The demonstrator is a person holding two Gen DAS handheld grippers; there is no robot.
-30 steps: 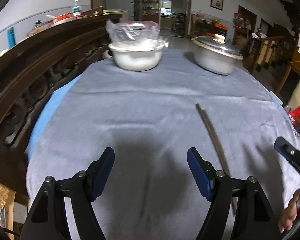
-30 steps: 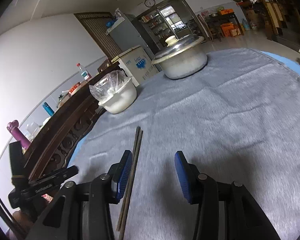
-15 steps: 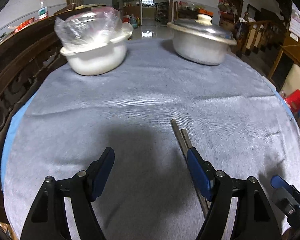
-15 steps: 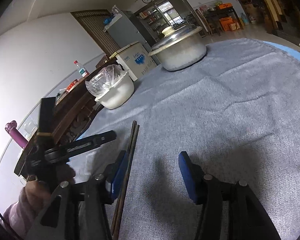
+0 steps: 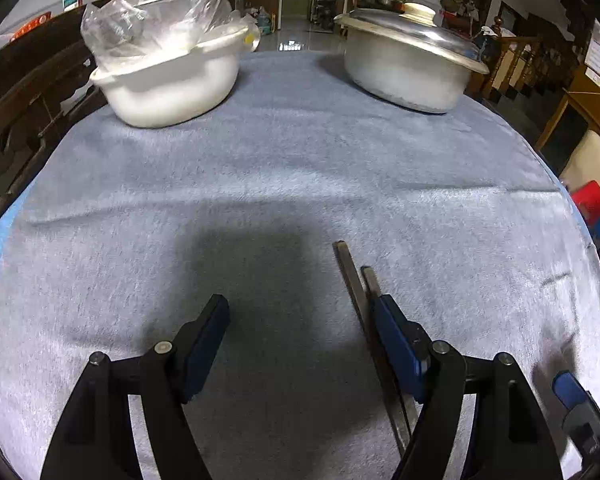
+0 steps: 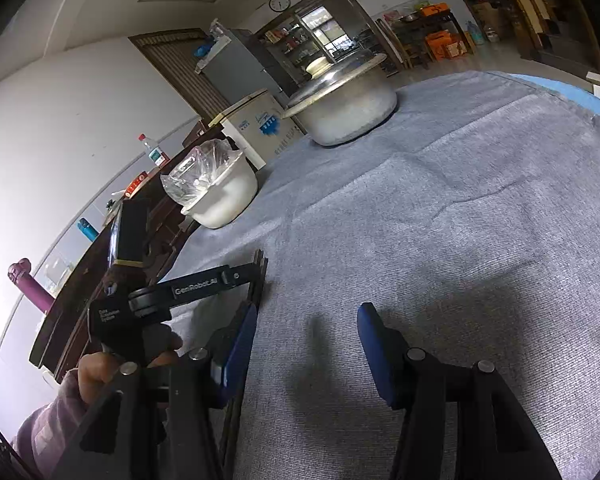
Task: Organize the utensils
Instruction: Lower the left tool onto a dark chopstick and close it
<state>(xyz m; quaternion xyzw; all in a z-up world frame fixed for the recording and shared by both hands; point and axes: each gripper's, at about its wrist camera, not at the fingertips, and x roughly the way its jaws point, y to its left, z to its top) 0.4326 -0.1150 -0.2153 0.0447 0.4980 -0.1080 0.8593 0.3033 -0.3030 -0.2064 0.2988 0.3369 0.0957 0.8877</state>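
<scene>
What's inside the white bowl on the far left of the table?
The white bowl holds a crumpled clear plastic bag that bulges above its rim. The bag's contents are too blurred to identify, and the bowl's bottom is hidden by the bag and the bowl's wall.

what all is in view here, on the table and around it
chopsticks: 2, dark brown, side by side on the cloth, running under the left gripper's right finger
white bowl: 1, white with a clear plastic bag in it, far left of the table
metal pot: 1, silver with lid on, far right of the table
cloth: 1, grey-blue, covering the round table
plastic bottle: 1, clear with a red cap, on the dark wooden furniture by the wall
wall clock: 1, white face, above the doorway
left gripper: 1, black with blue pads, jaws open, low over the cloth
right gripper: 1, black with blue pads, jaws open, chopsticks just outside its left finger
</scene>
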